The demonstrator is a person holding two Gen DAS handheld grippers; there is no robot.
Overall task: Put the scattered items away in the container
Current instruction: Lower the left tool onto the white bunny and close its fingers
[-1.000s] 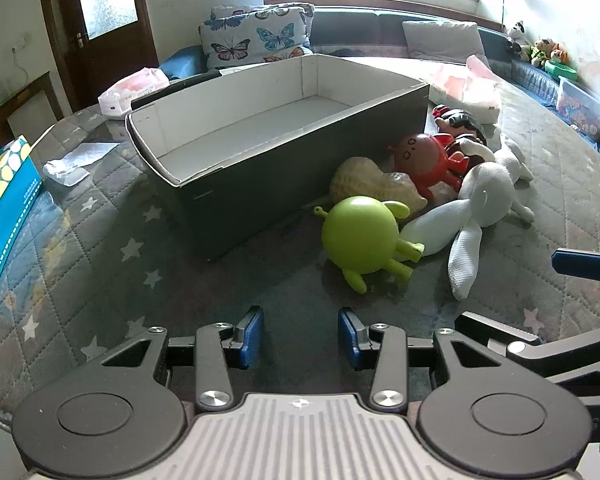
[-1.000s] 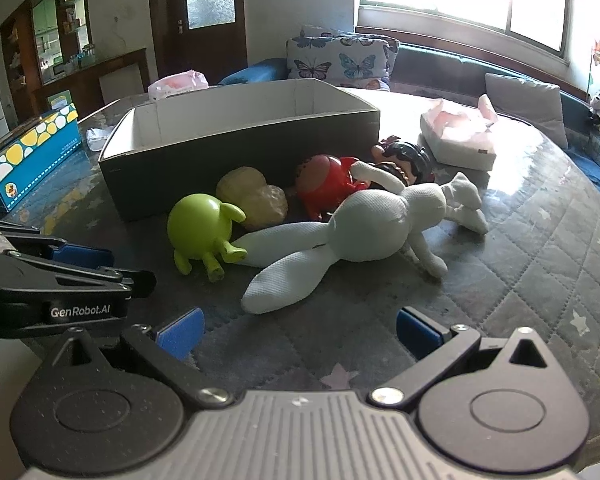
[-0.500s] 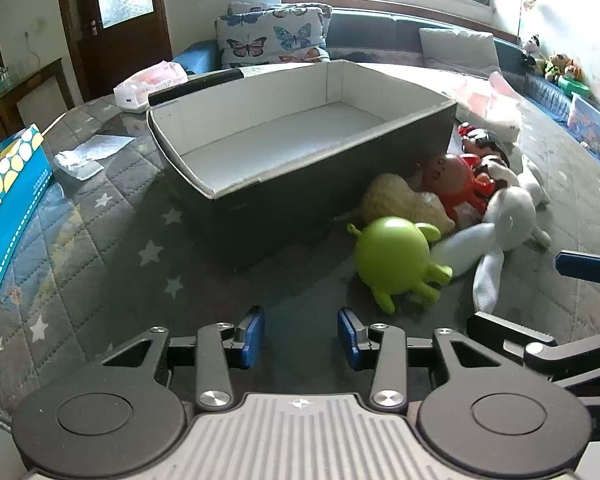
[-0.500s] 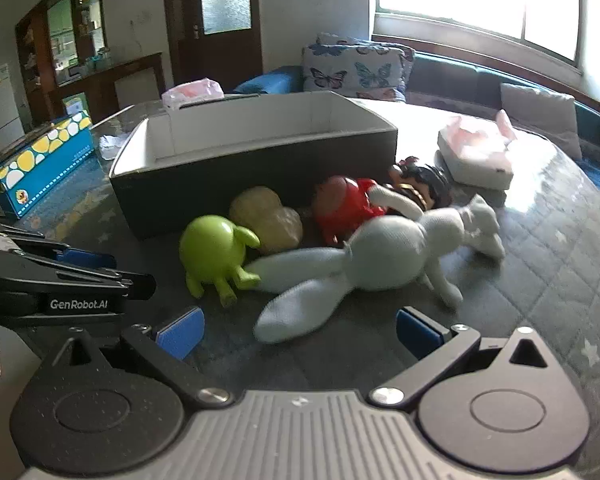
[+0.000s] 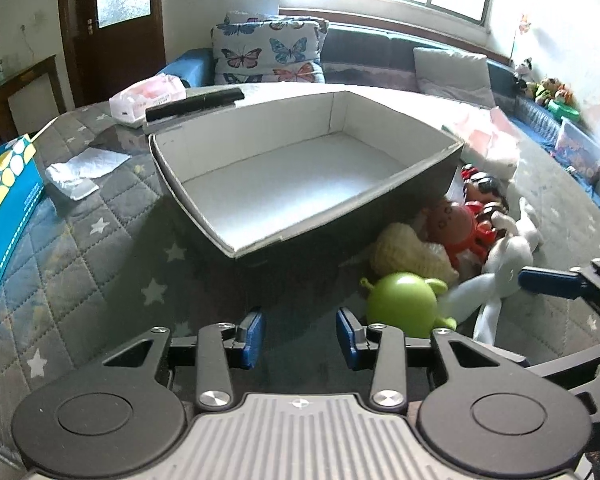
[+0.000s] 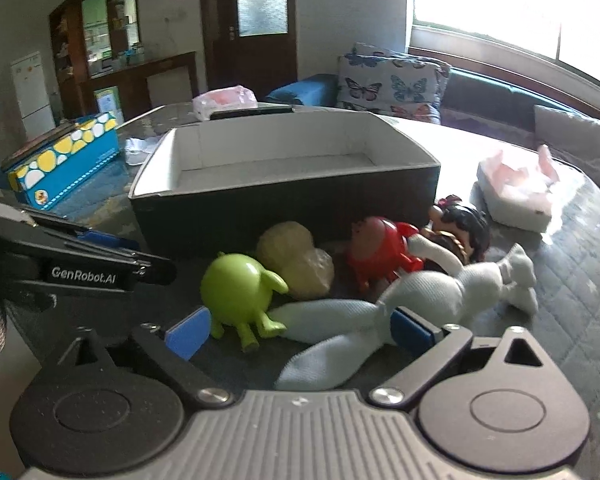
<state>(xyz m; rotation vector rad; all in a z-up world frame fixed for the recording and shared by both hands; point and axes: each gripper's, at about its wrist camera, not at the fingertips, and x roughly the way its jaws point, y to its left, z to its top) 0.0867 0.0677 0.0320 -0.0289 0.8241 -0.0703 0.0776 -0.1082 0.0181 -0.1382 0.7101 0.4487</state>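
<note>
The right gripper [image 6: 300, 330] stands spread wide with the white plush rabbit's [image 6: 420, 292] ears and the green toy [image 6: 236, 288] between its fingers, while the left gripper [image 5: 300, 334], parted and holding nothing, faces the dark box [image 5: 340, 232] just ahead, toys piled to its right.

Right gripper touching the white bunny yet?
Cannot tell. In the right wrist view the open right gripper straddles the white bunny, whose body overlaps one fingertip, hiding any gap.
</note>
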